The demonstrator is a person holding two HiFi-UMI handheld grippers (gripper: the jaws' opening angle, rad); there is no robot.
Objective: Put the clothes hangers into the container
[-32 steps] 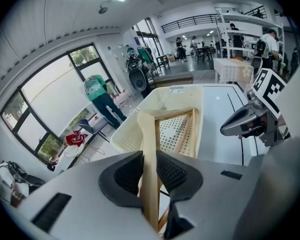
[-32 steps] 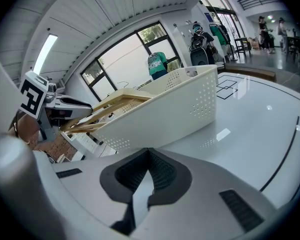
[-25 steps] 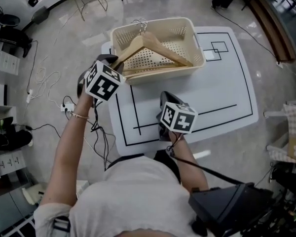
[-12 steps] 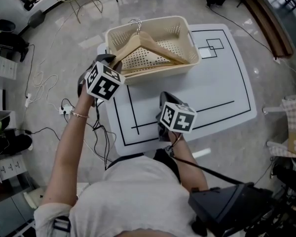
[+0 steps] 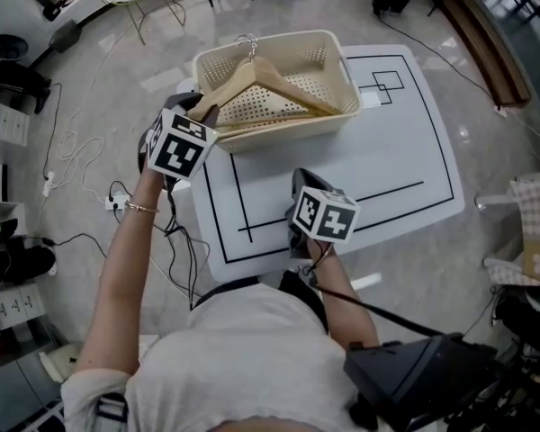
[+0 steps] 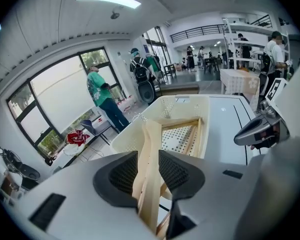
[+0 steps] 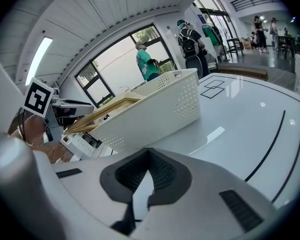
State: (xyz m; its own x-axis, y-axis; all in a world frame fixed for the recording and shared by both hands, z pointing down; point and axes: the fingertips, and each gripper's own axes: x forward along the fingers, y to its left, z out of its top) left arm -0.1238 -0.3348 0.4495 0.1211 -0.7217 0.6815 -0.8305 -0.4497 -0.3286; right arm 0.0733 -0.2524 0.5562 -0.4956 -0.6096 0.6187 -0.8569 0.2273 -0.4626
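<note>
Opening at the near-left corner of the cream basket, the left gripper had the tip of the wooden hanger between its spreading jaws. The hanger lay in the basket, long axis running left to right, hook toward the far wall, with only that left tip reaching over the rim. The right gripper, jaws pressed together and empty, hung over the white table, nearer the person and farther from the hanger.
</note>
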